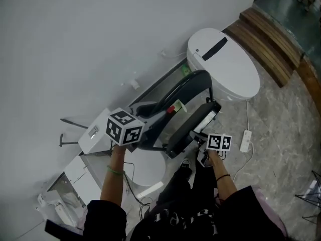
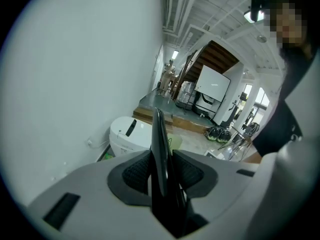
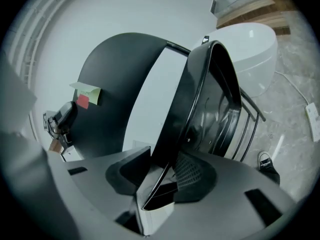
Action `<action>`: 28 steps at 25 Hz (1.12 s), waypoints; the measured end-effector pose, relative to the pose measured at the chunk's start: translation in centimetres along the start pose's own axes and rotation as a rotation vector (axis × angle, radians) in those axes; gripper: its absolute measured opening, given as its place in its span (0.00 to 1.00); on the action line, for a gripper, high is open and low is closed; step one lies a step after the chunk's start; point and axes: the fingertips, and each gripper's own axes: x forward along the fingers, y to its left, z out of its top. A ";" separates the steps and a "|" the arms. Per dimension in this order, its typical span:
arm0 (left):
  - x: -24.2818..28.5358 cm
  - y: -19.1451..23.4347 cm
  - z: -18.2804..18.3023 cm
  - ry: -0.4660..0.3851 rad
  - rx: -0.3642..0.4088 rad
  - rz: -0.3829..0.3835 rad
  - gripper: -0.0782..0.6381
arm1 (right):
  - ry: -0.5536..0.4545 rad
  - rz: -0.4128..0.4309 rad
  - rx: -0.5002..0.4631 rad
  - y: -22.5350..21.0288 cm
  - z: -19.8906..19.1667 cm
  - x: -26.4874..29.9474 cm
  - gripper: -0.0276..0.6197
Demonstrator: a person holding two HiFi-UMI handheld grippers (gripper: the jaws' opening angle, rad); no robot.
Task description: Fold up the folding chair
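Note:
The black folding chair [image 1: 193, 87] stands by the white wall, its seat [image 1: 195, 122] tipped up toward the backrest. My left gripper [image 1: 148, 116] is shut on a thin black edge of the chair [image 2: 158, 144], which runs straight up between the pads [image 2: 136, 173]. My right gripper [image 1: 198, 134] holds the seat's front rim [image 3: 167, 154]; the glossy rim fills the gap between both pads. In the right gripper view the backrest [image 3: 117, 91] carries a green and a red sticky note [image 3: 86, 95], and the seat's ribbed underside [image 3: 222, 114] faces right.
A white toilet [image 1: 225, 64] stands just behind the chair. A white power strip [image 1: 245, 140] and its cable lie on the stone floor at the right. Wooden steps [image 1: 268, 39] rise beyond. White boxes and parts [image 1: 75, 177] sit at the left. A shoe [image 3: 265, 161] shows below.

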 end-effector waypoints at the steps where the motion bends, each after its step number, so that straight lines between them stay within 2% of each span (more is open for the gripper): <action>1: 0.4 -0.2 -0.3 0.044 -0.014 -0.030 0.29 | 0.021 0.016 0.012 0.3 0.2 0.3 0.26; 3: 1.3 -1.0 -1.5 0.181 0.001 -0.065 0.25 | 0.059 0.053 0.049 0.9 0.6 1.1 0.23; 4: 1.6 -1.1 -2.0 0.241 0.031 -0.052 0.25 | 0.080 0.071 0.062 1.1 0.7 1.4 0.22; 6: 1.8 -0.9 -2.4 0.294 0.073 -0.016 0.25 | 0.127 0.100 0.068 1.4 0.8 1.7 0.20; 9: 2.0 -0.7 -2.5 0.291 0.062 -0.005 0.23 | 0.176 0.117 0.050 1.2 0.7 1.8 0.20; 16: 1.5 0.5 -2.6 0.273 0.027 0.019 0.21 | 0.234 0.098 0.013 1.9 1.5 4.1 0.19; 21: 0.6 3.4 -2.1 0.268 -0.019 0.023 0.21 | 0.221 0.077 0.022 2.9 3.1 6.3 0.18; 28: -0.6 8.7 0.0 0.282 0.002 -0.001 0.21 | 0.193 0.068 0.029 5.1 5.8 10.9 0.18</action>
